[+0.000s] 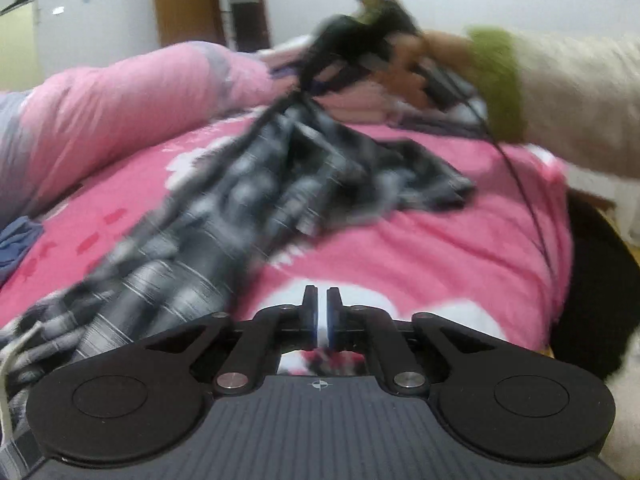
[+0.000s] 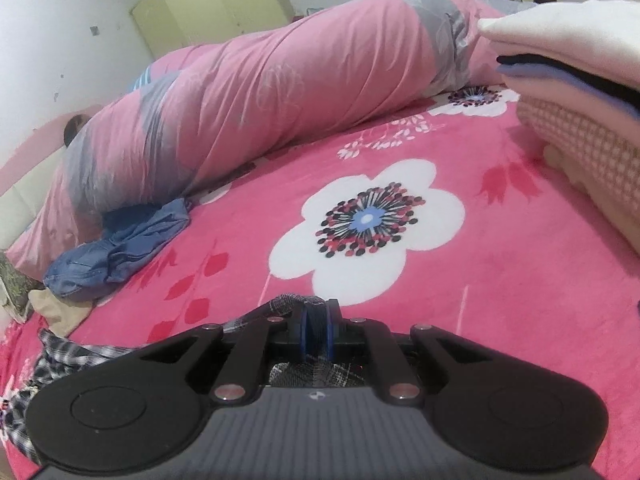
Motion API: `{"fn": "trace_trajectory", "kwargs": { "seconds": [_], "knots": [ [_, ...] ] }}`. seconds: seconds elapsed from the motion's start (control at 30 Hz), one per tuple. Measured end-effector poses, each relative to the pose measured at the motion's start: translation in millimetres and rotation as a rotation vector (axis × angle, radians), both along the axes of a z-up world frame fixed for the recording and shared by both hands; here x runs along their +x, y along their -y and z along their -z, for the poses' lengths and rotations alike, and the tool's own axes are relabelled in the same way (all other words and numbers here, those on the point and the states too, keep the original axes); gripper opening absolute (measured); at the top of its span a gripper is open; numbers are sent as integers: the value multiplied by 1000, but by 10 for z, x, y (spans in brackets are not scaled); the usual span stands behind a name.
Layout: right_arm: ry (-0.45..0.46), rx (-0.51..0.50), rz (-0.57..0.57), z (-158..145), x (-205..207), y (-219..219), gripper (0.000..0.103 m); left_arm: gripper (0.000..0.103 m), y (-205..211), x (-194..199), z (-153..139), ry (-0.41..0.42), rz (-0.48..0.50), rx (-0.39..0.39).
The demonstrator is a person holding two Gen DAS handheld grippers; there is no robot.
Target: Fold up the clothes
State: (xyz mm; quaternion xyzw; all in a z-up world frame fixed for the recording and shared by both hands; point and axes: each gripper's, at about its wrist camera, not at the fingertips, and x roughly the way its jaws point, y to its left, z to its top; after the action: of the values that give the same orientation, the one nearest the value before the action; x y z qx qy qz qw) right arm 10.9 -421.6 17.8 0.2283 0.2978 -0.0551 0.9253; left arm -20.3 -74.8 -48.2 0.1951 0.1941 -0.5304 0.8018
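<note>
Nearest the left wrist camera, the left gripper [image 1: 319, 314] has its jaws drawn almost together with only a thin slit between them and nothing in it, above the pink fleece bed cover with large white flowers [image 1: 400, 240]. The grey-and-black checked cloth garment [image 1: 224, 216] stretches blurred from the lower left corner up across the bed to the right gripper [image 1: 304, 80], carried by a hand [image 1: 424, 64] in a cream sleeve with a green cuff. In the right wrist view, the right gripper [image 2: 318, 328] is pinched tight on a bunch of that checked cloth [image 2: 316, 316]. A crumpled blue garment [image 2: 120, 248] lies beside the rolled pink-and-grey quilt [image 2: 260, 100], and a stack of folded clothes [image 2: 580, 92] sits at the right.
</note>
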Motion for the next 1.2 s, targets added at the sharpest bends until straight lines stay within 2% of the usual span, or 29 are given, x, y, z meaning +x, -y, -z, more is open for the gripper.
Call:
{"fn": "trace_trajectory", "kwargs": {
  "seconds": [0.03, 0.07, 0.1, 0.17, 0.2, 0.23, 0.37, 0.43, 0.5, 0.53, 0.63, 0.67, 0.7, 0.77, 0.8, 0.83, 0.87, 0.93, 1.03, 1.07, 1.1, 1.2],
  "knots": [
    [5, 9, -3, -3, -35, -17, 9, 23, 28, 66, -39, -9, -25, -24],
    [9, 18, -5, -5, -70, -34, 10, 42, 77, 152, -78, -22, -52, -55],
    [7, 12, -2, -8, -116, -65, 11, 53, 128, 236, -116, -35, -78, -85],
    [-6, -47, 31, -21, -255, -154, 22, 58, 291, 376, -169, -39, -107, -115],
    [-14, -79, 50, -28, -329, -200, 39, 59, 387, 443, -188, -37, -115, -122],
    [-9, -110, 62, -41, -425, -253, 50, 59, 496, 514, -190, -36, -127, -117],
    [12, -166, 48, -62, -836, -456, 52, 59, 854, 715, -133, -60, -146, -69],
    [3, -152, 37, -3, -995, -558, 52, 57, 1000, 743, -106, -27, -141, -37],
    [4, -142, 13, 91, -1092, -703, 52, 51, 1121, 783, -71, -20, -145, 3],
    [8, -153, 4, 136, -1125, -789, 52, 43, 1168, 803, -50, -24, -150, 21],
    [31, -215, -40, 309, -1187, -1079, 52, 35, 1225, 880, 21, -37, -167, 53],
    [22, -206, -59, 384, -1174, -1140, 52, 28, 1227, 896, 31, -45, -170, 59],
    [6, -208, -75, 457, -1155, -1192, 50, 24, 1228, 910, 38, -53, -172, 63],
    [-29, -244, -79, 592, -1118, -1280, 41, 21, 1213, 928, 23, -71, -179, 60],
    [-32, -252, -63, 606, -1120, -1268, 22, 20, 1210, 930, 10, -73, -182, 60],
    [-27, -250, -47, 602, -1129, -1238, 9, 20, 1210, 916, -4, -68, -182, 62],
    [-6, -222, -27, 558, -1169, -1165, 5, 20, 1211, 902, -18, -63, -182, 63],
    [49, -165, 12, 430, -1279, -997, 3, 20, 1218, 864, -36, -48, -175, 65],
    [115, -141, 84, 203, -1469, -719, 1, 20, 1254, 846, -34, -31, -168, 75],
    [137, -124, 110, 135, -1530, -600, 1, 17, 1261, 838, -30, -22, -170, 75],
    [157, -101, 137, 87, -1579, -483, 1, 10, 1261, 822, -31, -12, -175, 71],
    [221, -1, 232, -9, -1699, -89, 0, 4, 1226, 764, -72, 6, -181, 45]
  ]
}}
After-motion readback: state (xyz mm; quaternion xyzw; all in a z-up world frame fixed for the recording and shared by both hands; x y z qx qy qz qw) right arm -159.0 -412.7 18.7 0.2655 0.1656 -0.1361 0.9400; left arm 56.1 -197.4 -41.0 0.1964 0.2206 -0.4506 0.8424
